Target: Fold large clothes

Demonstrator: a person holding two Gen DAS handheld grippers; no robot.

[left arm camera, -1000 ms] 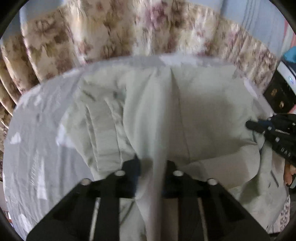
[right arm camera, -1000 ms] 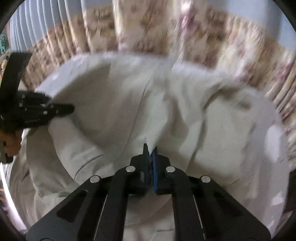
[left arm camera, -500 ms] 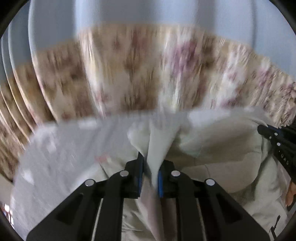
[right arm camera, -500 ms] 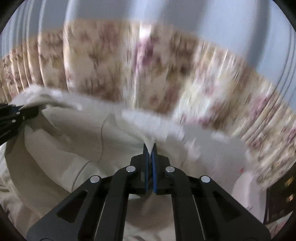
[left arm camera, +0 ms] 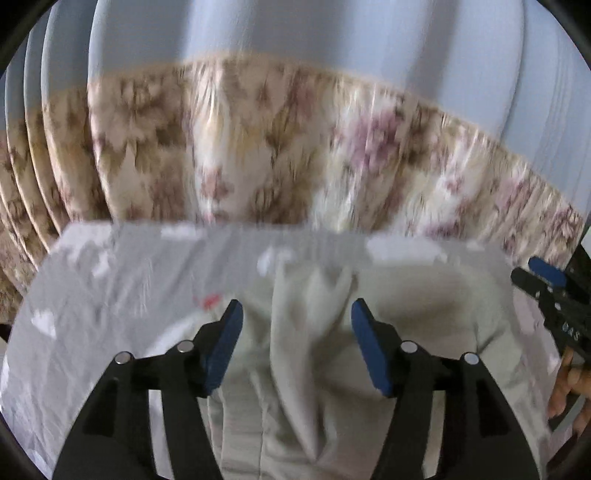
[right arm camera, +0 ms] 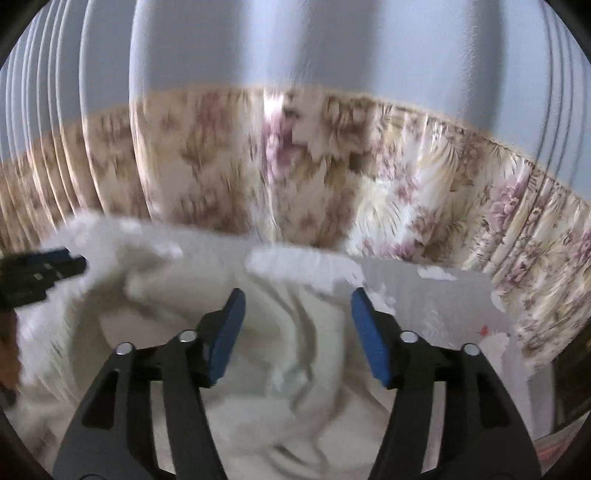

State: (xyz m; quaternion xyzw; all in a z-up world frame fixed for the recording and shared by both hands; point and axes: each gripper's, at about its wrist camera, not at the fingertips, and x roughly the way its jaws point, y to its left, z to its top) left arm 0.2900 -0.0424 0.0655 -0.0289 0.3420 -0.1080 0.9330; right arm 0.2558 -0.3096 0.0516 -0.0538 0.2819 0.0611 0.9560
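Observation:
A pale grey-green garment [left arm camera: 310,332] lies rumpled on a light sheet [left arm camera: 110,295]; a raised fold of it stands between the jaws of my left gripper [left arm camera: 295,321], which is open and holds nothing. My right gripper [right arm camera: 297,310] is also open, with the same garment [right arm camera: 295,350] bunched loosely between and below its fingers. The right gripper shows at the right edge of the left wrist view [left arm camera: 546,291], and the left gripper shows at the left edge of the right wrist view [right arm camera: 44,266]. Both views are motion-blurred.
A flowered curtain [left arm camera: 295,147] hangs just beyond the far edge of the sheet, with a pale blue wall [left arm camera: 295,29] above. A dark piece of furniture [right arm camera: 576,369] stands at the right edge. The holder's fingers [left arm camera: 565,384] show low right.
Both grippers were shut on garment folds and lifted them up and forward; both have now opened and let the cloth drop onto the sheet.

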